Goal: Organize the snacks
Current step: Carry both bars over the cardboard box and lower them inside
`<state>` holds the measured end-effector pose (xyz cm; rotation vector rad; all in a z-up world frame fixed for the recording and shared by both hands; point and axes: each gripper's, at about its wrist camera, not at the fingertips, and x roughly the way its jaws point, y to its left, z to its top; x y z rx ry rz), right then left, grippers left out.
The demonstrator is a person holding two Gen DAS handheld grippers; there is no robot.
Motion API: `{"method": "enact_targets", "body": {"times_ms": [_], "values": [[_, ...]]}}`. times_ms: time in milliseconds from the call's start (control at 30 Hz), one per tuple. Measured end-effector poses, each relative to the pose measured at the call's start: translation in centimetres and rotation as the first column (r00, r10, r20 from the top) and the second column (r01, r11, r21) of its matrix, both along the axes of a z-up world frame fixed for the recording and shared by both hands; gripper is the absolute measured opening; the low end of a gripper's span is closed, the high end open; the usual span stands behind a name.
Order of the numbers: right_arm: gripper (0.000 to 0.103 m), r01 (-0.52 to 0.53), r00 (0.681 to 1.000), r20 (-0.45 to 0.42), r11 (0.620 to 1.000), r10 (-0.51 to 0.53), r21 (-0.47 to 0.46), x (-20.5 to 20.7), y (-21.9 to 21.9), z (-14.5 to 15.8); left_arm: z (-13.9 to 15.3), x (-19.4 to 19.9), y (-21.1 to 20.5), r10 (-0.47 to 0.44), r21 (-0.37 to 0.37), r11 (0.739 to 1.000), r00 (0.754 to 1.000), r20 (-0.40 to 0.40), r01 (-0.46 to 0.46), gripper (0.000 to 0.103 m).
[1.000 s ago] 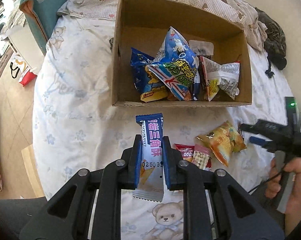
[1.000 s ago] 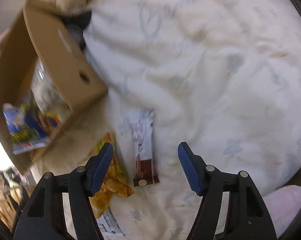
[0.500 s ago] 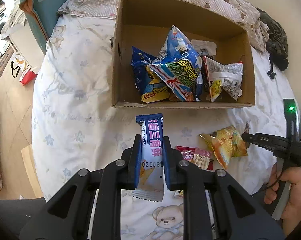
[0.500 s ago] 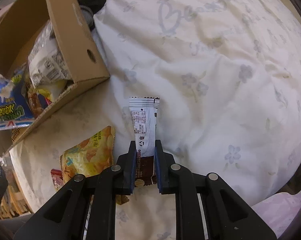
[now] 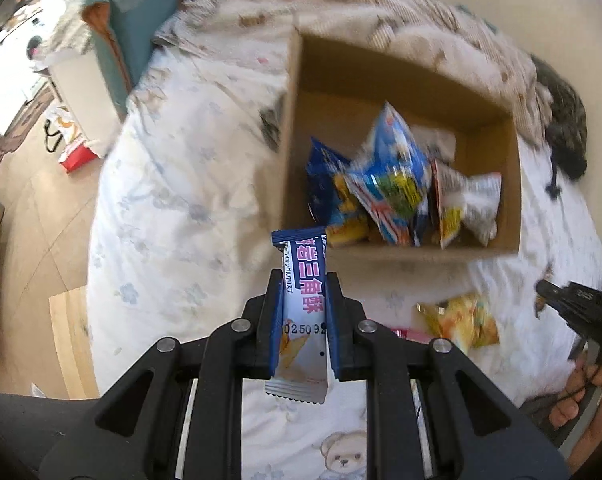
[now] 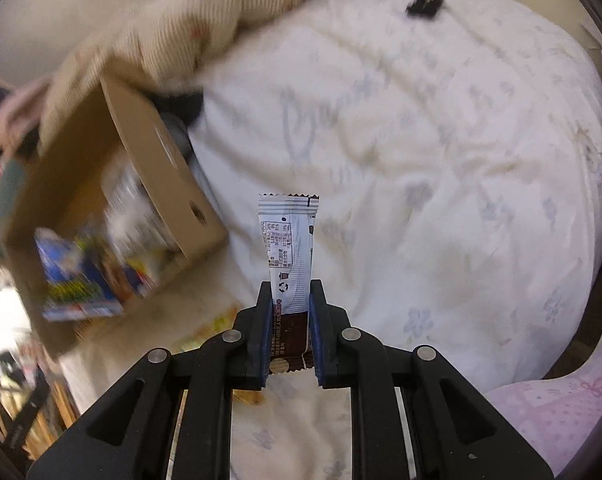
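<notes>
A blue wafer packet (image 5: 303, 304) is clamped between the pads of the left gripper (image 5: 303, 304), as it was a second earlier. The right gripper (image 6: 289, 320), whose jaws were apart around a brown-and-white snack bar (image 6: 288, 256) on the bedsheet (image 6: 441, 184), has been closed on that bar, now lifted clear. Beyond, the cardboard box (image 5: 513, 216) of snack bags (image 5: 389, 184) is seen, blurred.
</notes>
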<state>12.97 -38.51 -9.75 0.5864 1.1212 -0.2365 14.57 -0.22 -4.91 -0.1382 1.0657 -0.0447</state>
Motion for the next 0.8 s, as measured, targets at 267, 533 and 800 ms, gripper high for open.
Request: {"method": "enact_targets", "body": {"times_ms": [267,533,800], "values": [[0.017,-0.076,0.939,0.339,0.996,0.058,0.039,-0.9,1.0,6.4,1.7,0.2,2.9,0.146,-0.008,0.989,0.984,0.104,-0.146,0.016],[0.017,-0.210,0.907,0.387,0.975,0.168,0.068,1.1,4.4,6.9,2.7,0.9,3.0,0.149,-0.006,0.989,0.977,0.153,-0.149,0.016],[0.017,-0.316,0.879,0.385,0.948,0.280,0.030,3.8,7.5,7.3,3.7,2.8,1.8,0.089,0.027,0.995,0.983,0.164,-0.094,0.016]]}}
